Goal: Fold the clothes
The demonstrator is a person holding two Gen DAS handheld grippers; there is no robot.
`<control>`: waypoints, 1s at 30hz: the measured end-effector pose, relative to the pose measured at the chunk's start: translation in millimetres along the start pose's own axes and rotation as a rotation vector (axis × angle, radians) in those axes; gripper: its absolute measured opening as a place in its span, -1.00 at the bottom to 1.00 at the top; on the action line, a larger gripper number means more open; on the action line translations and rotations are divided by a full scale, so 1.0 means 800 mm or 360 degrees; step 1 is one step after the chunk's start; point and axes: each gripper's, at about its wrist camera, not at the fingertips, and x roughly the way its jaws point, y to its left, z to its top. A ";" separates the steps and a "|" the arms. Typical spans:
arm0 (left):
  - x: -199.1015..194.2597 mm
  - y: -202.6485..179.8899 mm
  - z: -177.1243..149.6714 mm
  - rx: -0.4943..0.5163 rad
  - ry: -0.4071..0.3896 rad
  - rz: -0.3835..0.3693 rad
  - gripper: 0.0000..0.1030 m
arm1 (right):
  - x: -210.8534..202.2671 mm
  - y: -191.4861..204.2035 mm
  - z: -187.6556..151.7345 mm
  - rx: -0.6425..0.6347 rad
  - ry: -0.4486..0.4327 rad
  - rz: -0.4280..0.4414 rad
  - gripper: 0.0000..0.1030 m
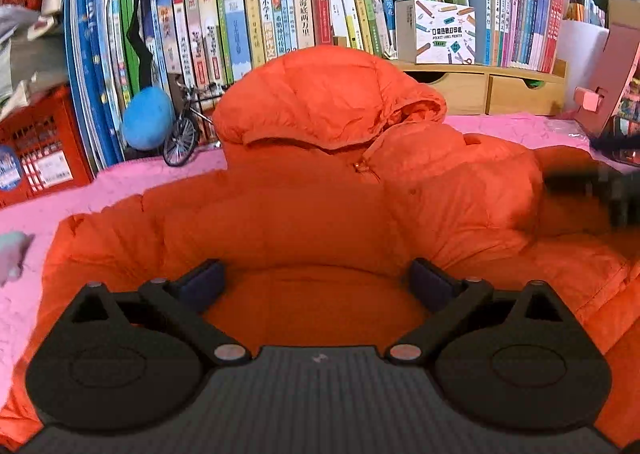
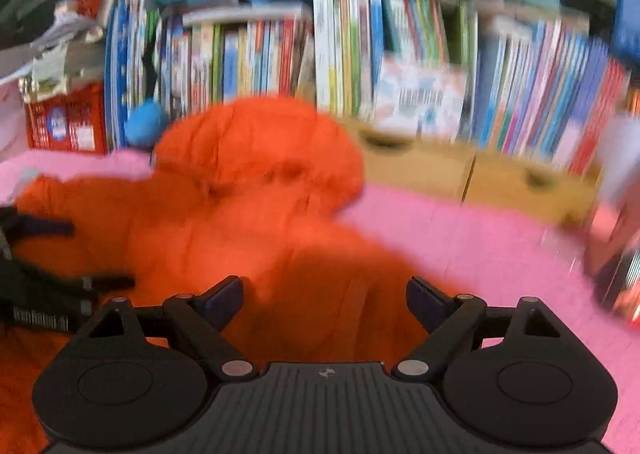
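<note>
A pink cloth (image 1: pixel 120 189) covers the table, whose far edge is lined with a row of books (image 1: pixel 280 17) above wooden drawers (image 1: pixel 492 87). My orange hooded jacket (image 1: pixel 320 181) lies spread across the table, hood toward the far edge. My left claw (image 1: pixel 318 282) and right claw (image 2: pixel 325 300) hang over its near part, both spread wide and gripping nothing.

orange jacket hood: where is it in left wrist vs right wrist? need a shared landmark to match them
Left wrist: the hood sits upper centre, puffed up against the books, above the jacket body.
Right wrist: the hood is left of centre, upper middle, blurred.
Shared landmark: the blue plush ball, just left of the hood in both views.
</note>
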 end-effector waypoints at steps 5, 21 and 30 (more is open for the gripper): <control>-0.001 0.010 0.001 -0.0076 0.0011 -0.0079 1.00 | 0.045 0.029 0.048 -0.0367 -0.0097 -0.0157 0.75; 0.000 0.026 0.002 -0.0154 0.0060 -0.0151 1.00 | 0.224 0.102 0.087 -0.0754 0.0085 -0.0497 -0.74; 0.000 0.033 0.000 -0.0178 0.0068 -0.0182 1.00 | 0.004 0.093 0.107 -0.0444 -0.0871 -0.0428 -0.77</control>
